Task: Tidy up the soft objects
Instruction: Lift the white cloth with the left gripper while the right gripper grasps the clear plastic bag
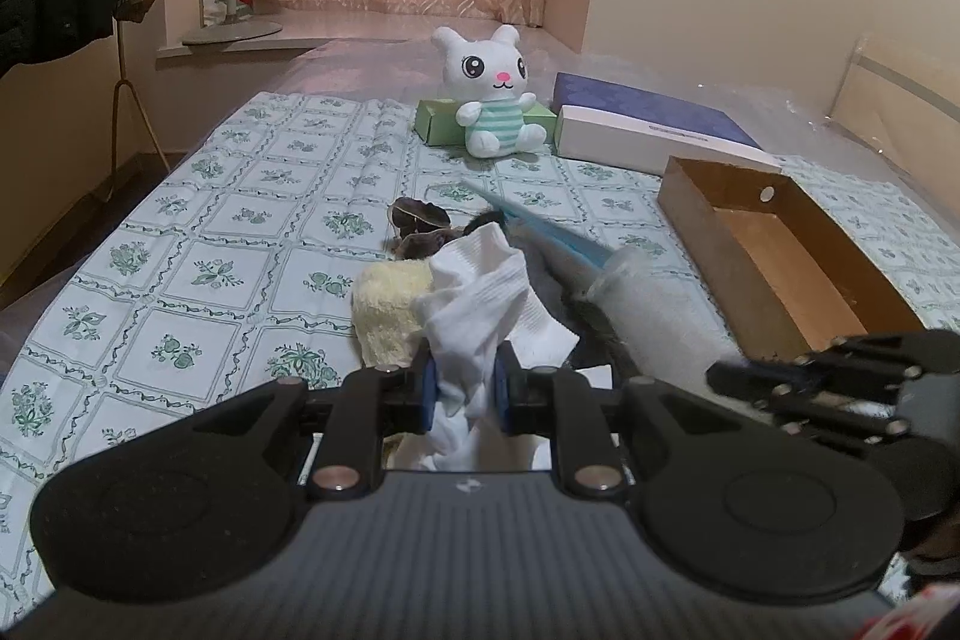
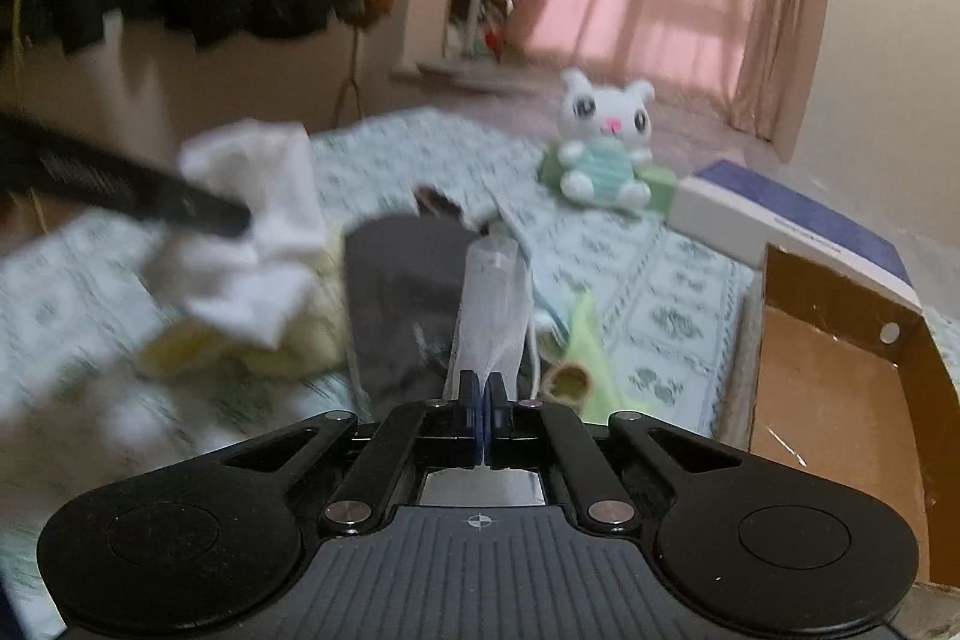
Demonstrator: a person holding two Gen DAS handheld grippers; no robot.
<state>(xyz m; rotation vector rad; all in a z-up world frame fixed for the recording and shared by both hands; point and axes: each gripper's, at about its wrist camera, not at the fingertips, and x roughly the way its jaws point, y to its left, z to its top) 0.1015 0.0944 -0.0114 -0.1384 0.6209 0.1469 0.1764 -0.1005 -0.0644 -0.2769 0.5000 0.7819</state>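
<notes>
My left gripper (image 1: 465, 388) is shut on a crumpled white sock (image 1: 480, 292), held above a pile of soft things on the floral sheet (image 1: 210, 244). In the right wrist view the same sock (image 2: 252, 226) hangs from the left gripper (image 2: 240, 220), blurred. My right gripper (image 2: 483, 400) has its pads together on the near end of a sheer whitish cloth (image 2: 489, 304) that stretches forward over a dark grey cloth (image 2: 402, 304). The right gripper (image 1: 729, 376) shows at the lower right of the left wrist view. A yellow towel (image 1: 390, 310) lies under the sock.
An open cardboard box (image 1: 780, 274) sits to the right. At the back a white plush bunny (image 1: 489, 94) leans on a green box (image 1: 441, 121), beside a white and purple box (image 1: 648, 124). A blue mask (image 1: 540, 226), a green cloth (image 2: 585, 358) and a dark item (image 1: 420, 217) lie in the pile.
</notes>
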